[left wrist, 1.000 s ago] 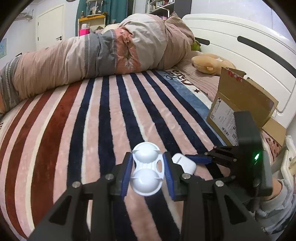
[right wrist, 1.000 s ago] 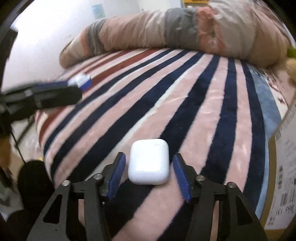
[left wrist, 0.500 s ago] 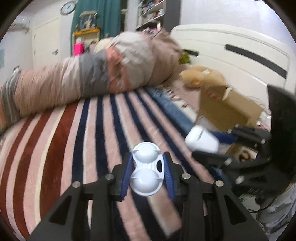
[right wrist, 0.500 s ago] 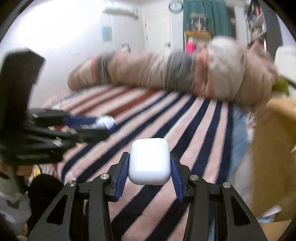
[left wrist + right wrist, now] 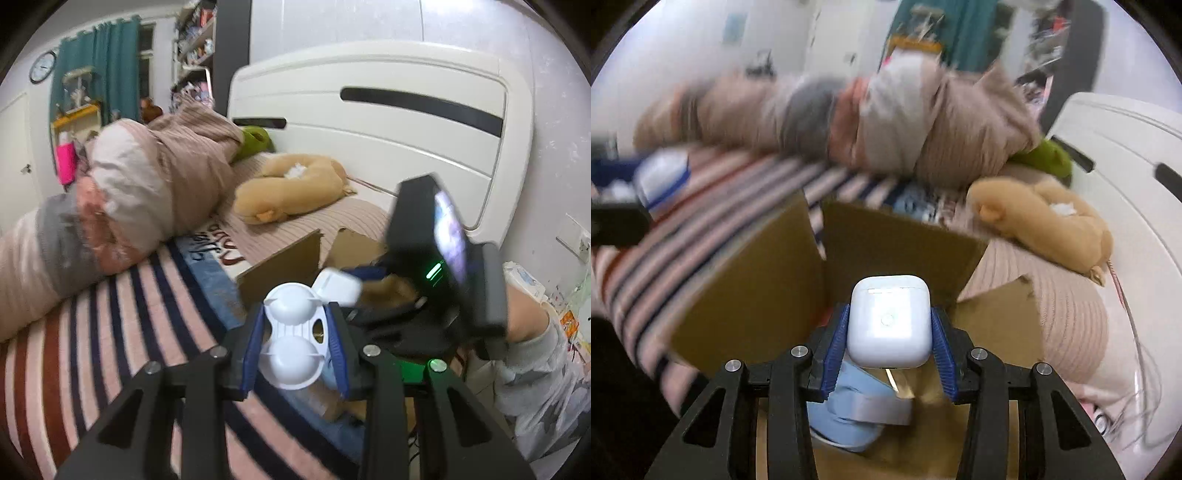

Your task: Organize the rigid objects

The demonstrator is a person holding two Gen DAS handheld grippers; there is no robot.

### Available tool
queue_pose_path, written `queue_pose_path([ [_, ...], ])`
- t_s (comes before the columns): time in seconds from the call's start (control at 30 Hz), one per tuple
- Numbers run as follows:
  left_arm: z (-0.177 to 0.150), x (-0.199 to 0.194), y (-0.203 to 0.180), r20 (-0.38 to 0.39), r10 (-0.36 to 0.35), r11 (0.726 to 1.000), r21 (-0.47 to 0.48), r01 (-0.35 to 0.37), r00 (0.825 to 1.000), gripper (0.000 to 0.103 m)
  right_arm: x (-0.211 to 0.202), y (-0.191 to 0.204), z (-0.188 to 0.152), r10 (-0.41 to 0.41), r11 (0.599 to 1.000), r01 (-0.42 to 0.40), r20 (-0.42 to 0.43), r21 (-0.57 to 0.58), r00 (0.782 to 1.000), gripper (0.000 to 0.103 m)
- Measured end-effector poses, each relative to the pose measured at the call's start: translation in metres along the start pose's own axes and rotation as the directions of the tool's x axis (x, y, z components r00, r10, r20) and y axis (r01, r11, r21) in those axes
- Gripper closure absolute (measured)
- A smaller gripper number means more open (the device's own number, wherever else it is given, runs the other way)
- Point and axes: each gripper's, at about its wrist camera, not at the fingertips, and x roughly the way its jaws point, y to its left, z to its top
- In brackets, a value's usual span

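Delivery step: right gripper (image 5: 890, 332), jaws pinching the white rounded earbud case (image 5: 889, 325), hovers over the open brown cardboard box (image 5: 886, 236); left gripper (image 5: 293, 341) pinches the white twin-domed plastic piece (image 5: 293, 332). Next, lower and release.

We've got a white double-dome piece (image 5: 293, 338) and a glossy white earbud case (image 5: 889, 322), both sitting between blue ribbed pads (image 5: 835, 360) on black frames. The cardboard box (image 5: 753, 284) is plain brown, with something pale blue (image 5: 849, 417) inside. The blanket (image 5: 110, 332) has pink, navy and rust-red stripes. The plush toy (image 5: 288, 190) is tan, the headboard (image 5: 388, 122) white and the curtain (image 5: 99, 70) teal.
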Motion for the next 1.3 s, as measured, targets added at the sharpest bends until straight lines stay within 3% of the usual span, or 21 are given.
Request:
queue_pose_path([
  [0.17, 0.008, 0.041, -0.005, -0.086, 0.025, 0.999, 0.024, -0.023, 0.996, 0.073, 0.016, -0.011, -0.008, -0.032, 0.999, 0.032, -0.035, -0.007, 0.999, 0.064],
  [0.37, 0.006, 0.063, -0.003, -0.122, 0.023, 0.999, 0.032, -0.019, 0.992, 0.073, 0.01, -0.01, -0.012, -0.051, 0.998, 0.05, -0.017, -0.022, 0.999, 0.064],
  [0.67, 0.015, 0.083, -0.006, -0.169, 0.001, 1.0, 0.029, 0.004, 0.986, 0.072, -0.007, -0.018, -0.02, 0.004, 0.999, -0.006, 0.033, 0.038, 0.999, 0.064],
  [0.77, 0.014, 0.087, -0.005, -0.182, 0.016, 1.0, 0.026, -0.011, 0.983, 0.062, -0.009, -0.02, -0.023, 0.046, 0.997, -0.049, 0.045, 0.06, 0.998, 0.063],
  [0.93, 0.01, 0.08, -0.002, -0.168, 0.025, 1.0, 0.018, -0.023, 0.985, 0.05, -0.009, -0.019, -0.025, 0.041, 0.997, -0.043, 0.041, 0.062, 0.998, 0.063],
  [1.07, 0.008, 0.059, 0.005, -0.116, 0.042, 0.999, -0.019, -0.045, 0.992, 0.03, -0.016, -0.017, -0.023, 0.069, 0.995, -0.074, 0.07, 0.067, 0.995, 0.062],
  [1.2, 0.003, 0.025, 0.011, -0.032, 0.102, 0.993, -0.06, -0.103, 0.994, 0.01, -0.037, -0.013, -0.022, 0.154, 0.984, -0.166, 0.167, 0.063, 0.974, 0.042],
  [1.3, -0.002, -0.007, 0.012, 0.052, 0.158, 0.983, -0.102, -0.152, 0.986, 0.001, -0.054, -0.007, -0.021, 0.179, 0.979, -0.197, 0.245, 0.048, 0.953, 0.032],
])
